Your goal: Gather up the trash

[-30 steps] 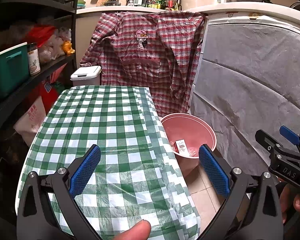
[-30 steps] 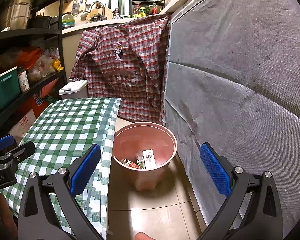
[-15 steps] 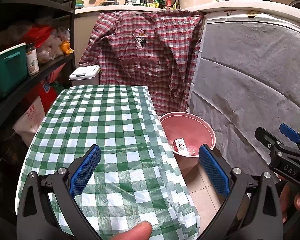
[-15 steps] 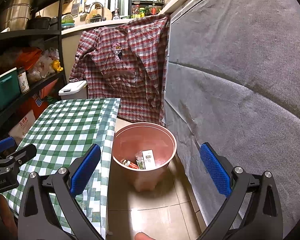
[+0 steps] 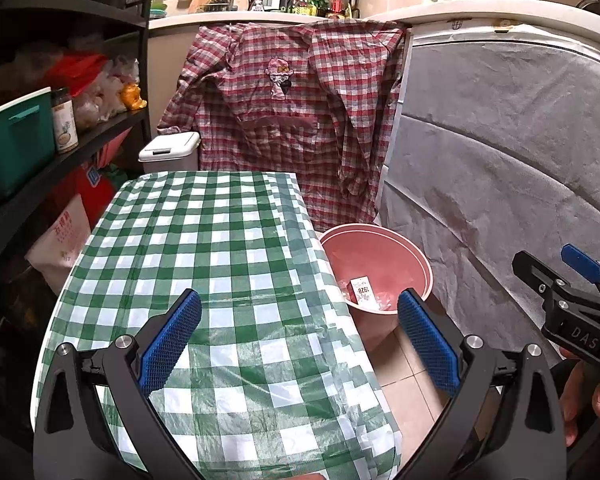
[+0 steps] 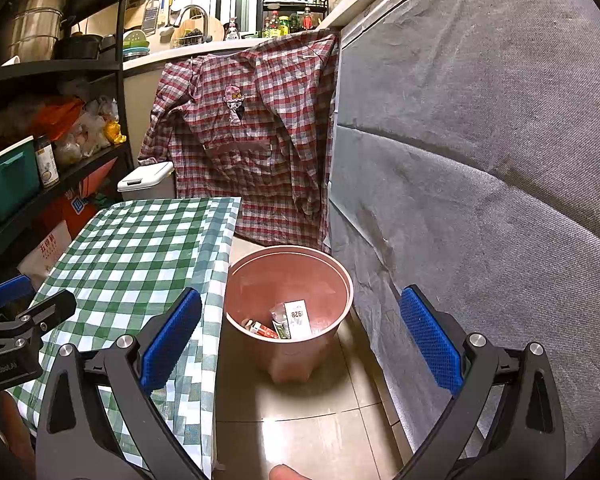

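Leftmost, one black shelf rack (image 5: 80,140) stands beside the left gripper (image 5: 299,334), whose jaws are spread wide and empty above one table with a green checked cloth (image 5: 204,248). Ahead hangs one red plaid shirt (image 6: 252,148). Just below the right gripper (image 6: 300,334), likewise spread and empty, one pink bucket (image 6: 324,276) on the floor holds several wrappers (image 6: 288,322). Grey fabric (image 6: 480,168) walls the right.

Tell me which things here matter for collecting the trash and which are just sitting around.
Part of the job:
- pink bin on the floor
- wrappers and a small box already inside it
- left gripper and right gripper, both open and empty

Just lying about:
- plaid shirt hung over the counter
- green checked tablecloth
- white lidded bin
- shelf clutter
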`<state>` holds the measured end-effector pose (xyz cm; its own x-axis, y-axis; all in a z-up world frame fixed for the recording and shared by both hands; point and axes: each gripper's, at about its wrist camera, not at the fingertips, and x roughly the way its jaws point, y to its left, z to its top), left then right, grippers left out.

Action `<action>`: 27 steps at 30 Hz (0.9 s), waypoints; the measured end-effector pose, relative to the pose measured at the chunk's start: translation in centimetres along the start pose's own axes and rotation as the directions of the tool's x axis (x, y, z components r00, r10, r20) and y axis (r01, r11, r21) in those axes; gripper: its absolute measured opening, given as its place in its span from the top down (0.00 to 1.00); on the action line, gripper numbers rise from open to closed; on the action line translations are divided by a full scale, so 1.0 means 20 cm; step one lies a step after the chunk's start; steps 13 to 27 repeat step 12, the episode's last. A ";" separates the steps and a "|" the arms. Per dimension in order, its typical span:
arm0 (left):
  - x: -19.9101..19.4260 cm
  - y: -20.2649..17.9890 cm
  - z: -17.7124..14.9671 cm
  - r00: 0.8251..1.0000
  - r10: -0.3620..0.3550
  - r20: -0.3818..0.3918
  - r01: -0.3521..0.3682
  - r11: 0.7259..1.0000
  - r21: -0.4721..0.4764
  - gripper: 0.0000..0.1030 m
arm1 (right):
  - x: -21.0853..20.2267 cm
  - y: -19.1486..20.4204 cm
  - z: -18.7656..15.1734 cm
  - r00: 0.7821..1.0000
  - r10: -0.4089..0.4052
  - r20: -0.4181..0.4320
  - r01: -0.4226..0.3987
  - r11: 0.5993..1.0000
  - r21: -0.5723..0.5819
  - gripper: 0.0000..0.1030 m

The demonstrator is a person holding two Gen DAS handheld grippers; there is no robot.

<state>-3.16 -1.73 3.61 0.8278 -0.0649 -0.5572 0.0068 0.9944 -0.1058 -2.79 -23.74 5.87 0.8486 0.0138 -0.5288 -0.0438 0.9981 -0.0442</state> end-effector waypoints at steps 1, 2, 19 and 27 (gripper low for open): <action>0.00 0.00 0.00 1.000 -0.001 0.001 0.001 1.000 0.002 0.08 | 0.00 0.00 0.00 1.000 0.001 0.000 -0.001 1.000 0.000 0.05; 0.00 0.00 0.00 1.000 -0.001 0.003 0.001 1.000 0.006 0.08 | 0.00 0.00 0.00 1.000 0.001 0.000 -0.001 1.000 0.000 0.05; 0.01 0.00 0.00 1.000 0.004 -0.018 -0.004 1.000 -0.002 0.08 | 0.00 0.00 0.00 1.000 0.001 0.000 -0.001 1.000 -0.001 0.05; 0.01 0.00 0.00 1.000 0.004 -0.018 -0.004 1.000 -0.002 0.08 | 0.00 0.00 0.00 1.000 0.001 0.000 -0.001 1.000 -0.001 0.05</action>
